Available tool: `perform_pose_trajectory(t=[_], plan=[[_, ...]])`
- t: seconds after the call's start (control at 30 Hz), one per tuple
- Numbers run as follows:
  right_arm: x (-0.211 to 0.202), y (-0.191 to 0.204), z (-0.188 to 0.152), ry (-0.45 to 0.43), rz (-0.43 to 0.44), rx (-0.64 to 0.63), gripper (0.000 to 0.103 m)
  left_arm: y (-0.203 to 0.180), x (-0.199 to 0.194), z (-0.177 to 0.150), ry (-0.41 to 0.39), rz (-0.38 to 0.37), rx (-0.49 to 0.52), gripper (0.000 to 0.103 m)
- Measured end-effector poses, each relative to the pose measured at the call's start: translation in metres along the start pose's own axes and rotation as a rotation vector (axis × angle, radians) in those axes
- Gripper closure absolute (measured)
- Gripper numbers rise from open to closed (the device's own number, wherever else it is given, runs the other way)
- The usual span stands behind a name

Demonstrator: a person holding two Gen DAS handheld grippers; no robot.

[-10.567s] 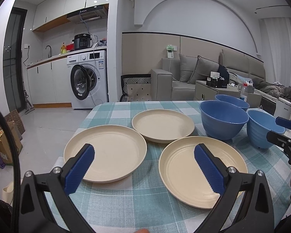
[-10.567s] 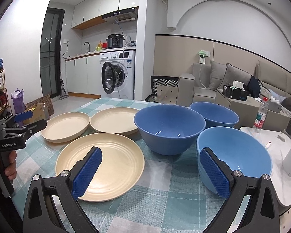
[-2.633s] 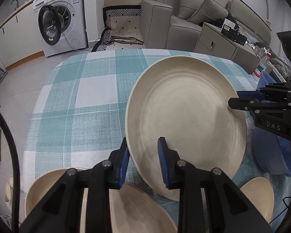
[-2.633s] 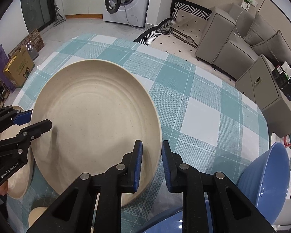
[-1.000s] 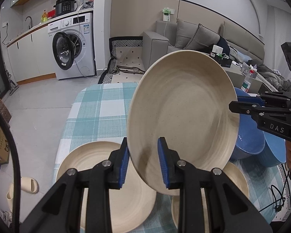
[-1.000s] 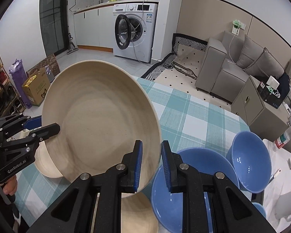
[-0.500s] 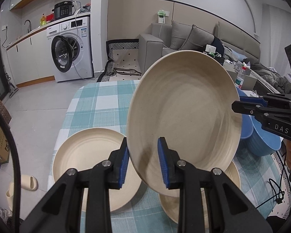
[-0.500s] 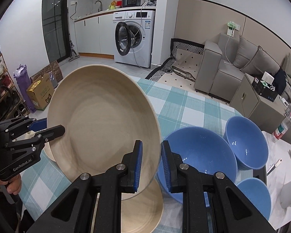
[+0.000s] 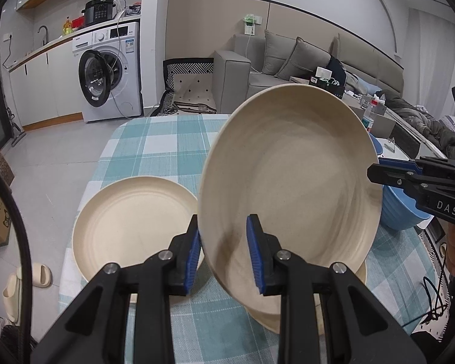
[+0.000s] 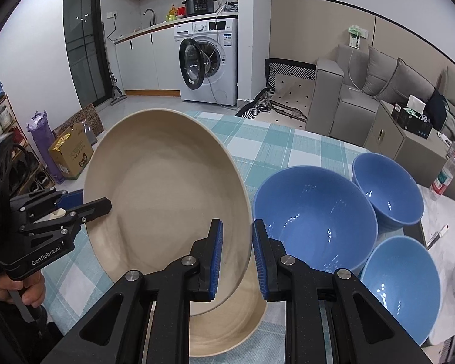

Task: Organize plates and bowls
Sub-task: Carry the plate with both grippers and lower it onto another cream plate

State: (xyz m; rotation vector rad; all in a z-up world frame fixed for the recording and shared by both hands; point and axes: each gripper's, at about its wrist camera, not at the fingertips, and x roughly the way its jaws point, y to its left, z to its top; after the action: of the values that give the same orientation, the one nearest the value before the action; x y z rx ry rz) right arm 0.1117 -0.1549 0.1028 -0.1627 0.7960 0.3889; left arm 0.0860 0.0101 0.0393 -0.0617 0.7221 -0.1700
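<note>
A: How are the fingers set?

B: The left gripper [image 9: 224, 253] is clamped on the near rim of the raised plate [image 9: 288, 188], one blue pad on each face. The right gripper [image 10: 237, 259] is clamped on the opposite rim of the same plate, with its pads pressed against both faces. The plate is thus carried between the two grippers, tilted steeply and clear of the table [image 9: 154, 142].

A: What is located beyond the fingers?

B: Directly below the raised plate, a second plate [image 10: 227, 333] is seen flat on the checked cloth. A third plate [image 9: 130, 221] is placed beside the left fingers, on their outer side. Three blue bowls [image 10: 315, 218] are grouped past the right fingers, on their outer side, standing separately and not nested.

A: How far along is the task judged to be?

B: An early stage is indicated. One plate is held above another, so a first stacking is judged to be in hand but not yet completed. The third plate is left to be added, and all three bowls remain to be nested.
</note>
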Motion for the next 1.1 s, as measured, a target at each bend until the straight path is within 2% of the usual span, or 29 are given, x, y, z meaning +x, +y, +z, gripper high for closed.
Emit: perform_pose_trajectory(t=[0.67, 1.1], plan=[[0.000, -0.009, -0.053, -0.025, 0.042, 0.134, 0.083, -0.014, 0.007, -0.021, 0.020, -0.005, 0.039, 0.076], [0.013, -0.012, -0.073, -0.028, 0.034, 0.140, 0.083, -0.019, 0.021, -0.024, 0.045, 0.006, 0.055, 0.076]])
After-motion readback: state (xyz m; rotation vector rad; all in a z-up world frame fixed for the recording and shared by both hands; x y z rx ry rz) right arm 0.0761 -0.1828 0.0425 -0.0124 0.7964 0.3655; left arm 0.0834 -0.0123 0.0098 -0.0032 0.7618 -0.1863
